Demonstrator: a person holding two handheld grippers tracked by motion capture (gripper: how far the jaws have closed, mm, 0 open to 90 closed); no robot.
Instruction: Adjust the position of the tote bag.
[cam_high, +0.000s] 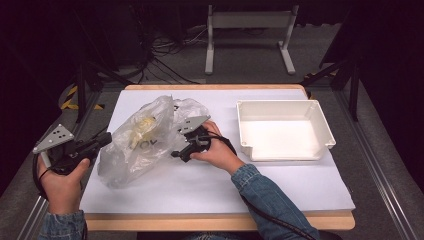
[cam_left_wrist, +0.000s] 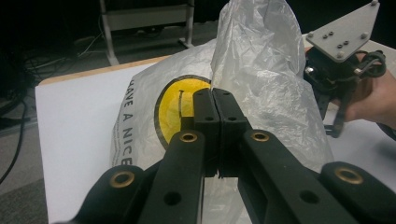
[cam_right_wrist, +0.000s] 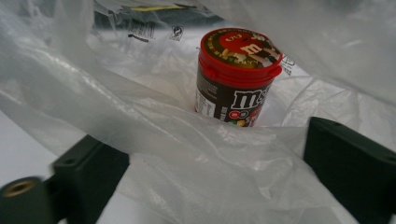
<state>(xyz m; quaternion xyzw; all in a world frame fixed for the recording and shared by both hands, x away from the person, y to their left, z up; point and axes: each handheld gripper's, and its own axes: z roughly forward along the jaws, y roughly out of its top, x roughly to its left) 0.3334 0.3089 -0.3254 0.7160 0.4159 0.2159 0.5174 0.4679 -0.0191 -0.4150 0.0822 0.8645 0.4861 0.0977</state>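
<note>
left hand-held gripper (cam_left_wrist: 215, 100) pinches bag (cam_high: 137, 137) (candy tub (cam_right_wrist: 237, 77) inside) — upright

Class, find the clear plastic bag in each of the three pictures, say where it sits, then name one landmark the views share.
High view: plastic bag left of centre on the white table.
Left gripper view: bag in the centre, pinched by the shut left gripper.
Right gripper view: bag across the frame, around a candy tub.
Shared landmark: the bag's crinkled film.
</note>
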